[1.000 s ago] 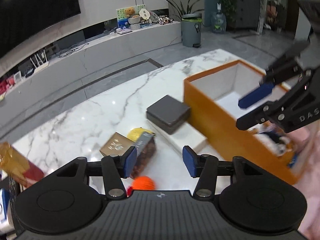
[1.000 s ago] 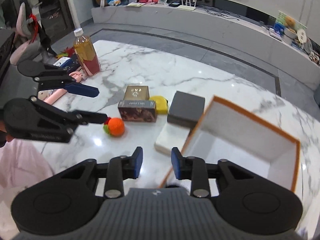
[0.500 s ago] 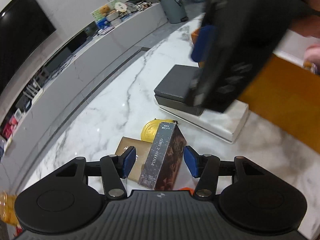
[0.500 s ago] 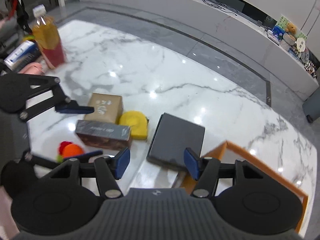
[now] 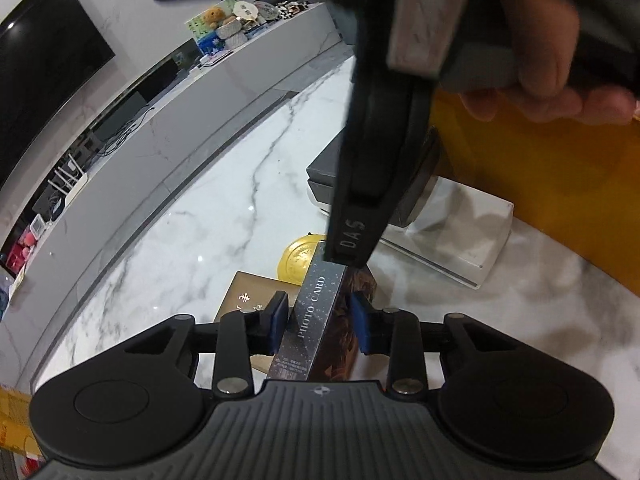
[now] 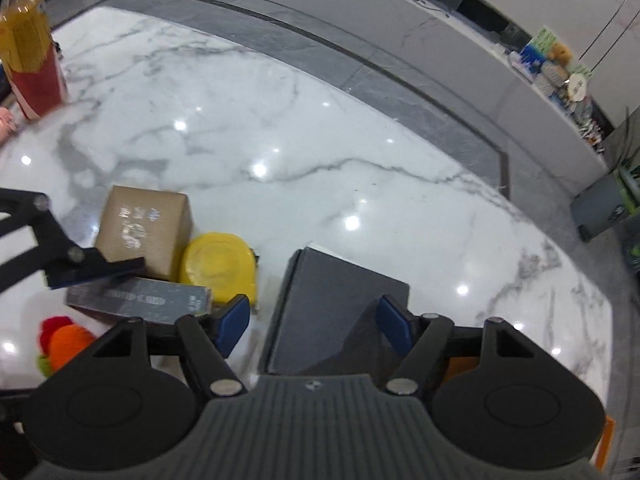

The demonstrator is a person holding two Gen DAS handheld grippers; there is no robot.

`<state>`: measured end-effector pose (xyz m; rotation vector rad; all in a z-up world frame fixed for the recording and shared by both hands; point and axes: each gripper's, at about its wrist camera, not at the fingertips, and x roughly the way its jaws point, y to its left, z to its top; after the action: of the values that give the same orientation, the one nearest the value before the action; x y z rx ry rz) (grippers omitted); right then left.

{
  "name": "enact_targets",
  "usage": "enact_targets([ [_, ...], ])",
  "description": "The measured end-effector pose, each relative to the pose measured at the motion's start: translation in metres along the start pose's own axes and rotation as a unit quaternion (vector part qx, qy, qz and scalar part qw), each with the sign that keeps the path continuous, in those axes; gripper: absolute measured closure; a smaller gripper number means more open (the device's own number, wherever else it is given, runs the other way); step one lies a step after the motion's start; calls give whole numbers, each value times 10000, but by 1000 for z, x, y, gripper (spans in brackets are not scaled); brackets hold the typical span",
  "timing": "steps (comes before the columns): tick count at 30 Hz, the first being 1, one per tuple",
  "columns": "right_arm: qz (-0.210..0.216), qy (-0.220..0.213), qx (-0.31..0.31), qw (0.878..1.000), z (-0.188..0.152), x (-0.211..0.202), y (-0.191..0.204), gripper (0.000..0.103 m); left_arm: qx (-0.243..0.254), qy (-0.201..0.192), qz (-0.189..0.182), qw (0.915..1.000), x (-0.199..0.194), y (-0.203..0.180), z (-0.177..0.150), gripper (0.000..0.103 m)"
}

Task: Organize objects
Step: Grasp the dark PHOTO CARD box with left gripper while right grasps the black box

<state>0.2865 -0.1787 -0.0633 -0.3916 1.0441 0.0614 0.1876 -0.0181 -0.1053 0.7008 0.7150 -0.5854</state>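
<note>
The photo card box is clamped between the just-closing left claw; the dark grey box is straddled, untouched, by the just-widening right claw.

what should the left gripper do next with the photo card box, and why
Probably lift it straight up. The left gripper has just been closing, and its pads now sit against both sides of the photo card box. The box still lies among the brown box and yellow tin.

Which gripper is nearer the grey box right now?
Right. The right gripper hangs just over the grey box, blue pads open wide on either side of it. The left gripper is off to the side, jaws just closing on the photo card box.
</note>
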Motion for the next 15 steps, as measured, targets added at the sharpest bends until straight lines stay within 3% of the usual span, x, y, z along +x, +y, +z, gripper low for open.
enact_targets([
  [3, -329, 19, -108, 9994, -5, 2, 4, 35, -105, -7, -5, 9999, -5, -1, 0, 67],
  [8, -312, -149, -278, 9990, -13, -8, 11, 48, -433, 31, -198, 9989, -12, 2, 1, 73],
  [10, -247, -225, -263, 9991, -12, -15, 12, 66, -672, 80, -299, 9973, -14, 6, 0, 74],
  [13, -20, -349, -173, 9992, -10, -28, 11, 103, -969, 127, -383, 9945, -18, 11, -1, 75],
  [15, 176, -215, -5, 9996, -9, -31, 8, 103, -1221, 148, -424, 9915, -21, 15, -3, 75],
])
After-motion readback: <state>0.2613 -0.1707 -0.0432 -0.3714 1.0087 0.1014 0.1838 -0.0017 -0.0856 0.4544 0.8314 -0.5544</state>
